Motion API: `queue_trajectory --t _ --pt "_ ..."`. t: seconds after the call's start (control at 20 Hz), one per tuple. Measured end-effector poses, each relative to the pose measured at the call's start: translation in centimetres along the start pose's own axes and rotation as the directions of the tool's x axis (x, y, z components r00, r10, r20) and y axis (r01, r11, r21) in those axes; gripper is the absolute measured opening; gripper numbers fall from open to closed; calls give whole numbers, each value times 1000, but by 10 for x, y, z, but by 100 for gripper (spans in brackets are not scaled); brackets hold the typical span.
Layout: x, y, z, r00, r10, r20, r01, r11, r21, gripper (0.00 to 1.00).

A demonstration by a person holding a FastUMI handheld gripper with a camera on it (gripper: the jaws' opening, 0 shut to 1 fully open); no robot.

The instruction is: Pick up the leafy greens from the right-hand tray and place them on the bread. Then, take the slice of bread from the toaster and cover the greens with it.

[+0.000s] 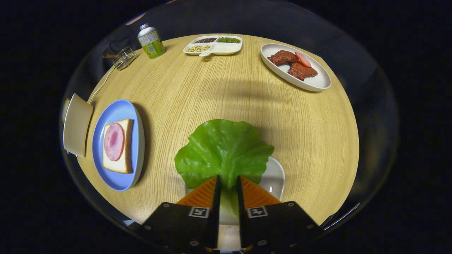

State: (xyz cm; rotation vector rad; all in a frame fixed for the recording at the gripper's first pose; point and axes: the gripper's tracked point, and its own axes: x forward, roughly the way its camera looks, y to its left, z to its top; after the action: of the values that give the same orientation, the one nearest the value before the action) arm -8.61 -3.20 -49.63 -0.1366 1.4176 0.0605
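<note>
Hand-held gripper [228,185] apparently pinches leafy greens [223,151] over tray [274,179].

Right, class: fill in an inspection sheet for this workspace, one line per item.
Surface: round wooden table.
Job's things: lettuce leaf over white tray; bread with ham slice on blue plate; toaster beside it.
Clutter: can, divided dish, meat plate, glass holder.
Gripper: shut on lettuce stem.
Cables: white cord from toaster.
Surroundings: dark.
</note>
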Motion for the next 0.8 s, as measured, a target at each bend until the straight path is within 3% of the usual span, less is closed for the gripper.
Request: queue_trajectory --t 0.05,0.15,0.45,0.8 --pt "-1 1 0 1000 -6 3 6 1000 -1 10" --pt "-1 2 -1 1000 -15 6 15 1000 -2 3" --pt "-31 13 22 994 41 97 -52 993 108 1" --pt "-70 51 41 978 122 171 -137 987 83 1"
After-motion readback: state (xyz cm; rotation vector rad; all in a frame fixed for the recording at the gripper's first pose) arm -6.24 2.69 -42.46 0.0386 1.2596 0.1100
